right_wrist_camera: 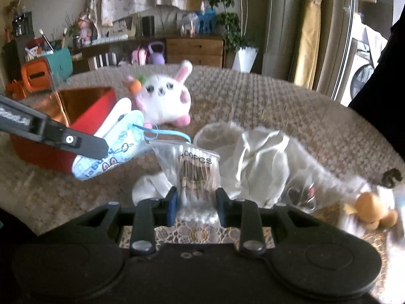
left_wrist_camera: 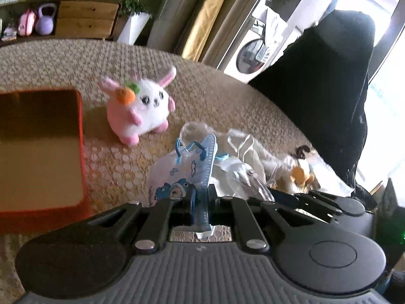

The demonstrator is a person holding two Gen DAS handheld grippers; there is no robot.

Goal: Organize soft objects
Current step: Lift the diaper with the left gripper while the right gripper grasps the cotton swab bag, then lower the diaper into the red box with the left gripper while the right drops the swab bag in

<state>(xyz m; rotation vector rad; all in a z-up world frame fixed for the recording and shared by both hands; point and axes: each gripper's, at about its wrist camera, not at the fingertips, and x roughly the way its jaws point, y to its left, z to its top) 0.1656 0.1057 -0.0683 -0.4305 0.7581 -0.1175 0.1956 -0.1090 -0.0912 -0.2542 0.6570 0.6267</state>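
My left gripper [left_wrist_camera: 201, 198] is shut on a blue and white pack of face masks [left_wrist_camera: 206, 162] with cartoon print and blue ear loops. In the right wrist view the left gripper [right_wrist_camera: 102, 148] holds that mask pack [right_wrist_camera: 119, 136] in the air beside the near corner of the red box [right_wrist_camera: 98, 109]. My right gripper [right_wrist_camera: 197, 202] is shut on a clear bag of cotton swabs [right_wrist_camera: 196, 169], which stands upright between its blue pads. The red box [left_wrist_camera: 79, 131] is open, and its gold inside shows nothing in it.
A white and pink bunny plush [left_wrist_camera: 141, 109] [right_wrist_camera: 167, 98] sits behind the box on the woven cloth. A white drawstring pouch [right_wrist_camera: 258, 157] and a small orange plush [right_wrist_camera: 372, 210] lie to the right. A person in black [left_wrist_camera: 329, 88] stands at the far right.
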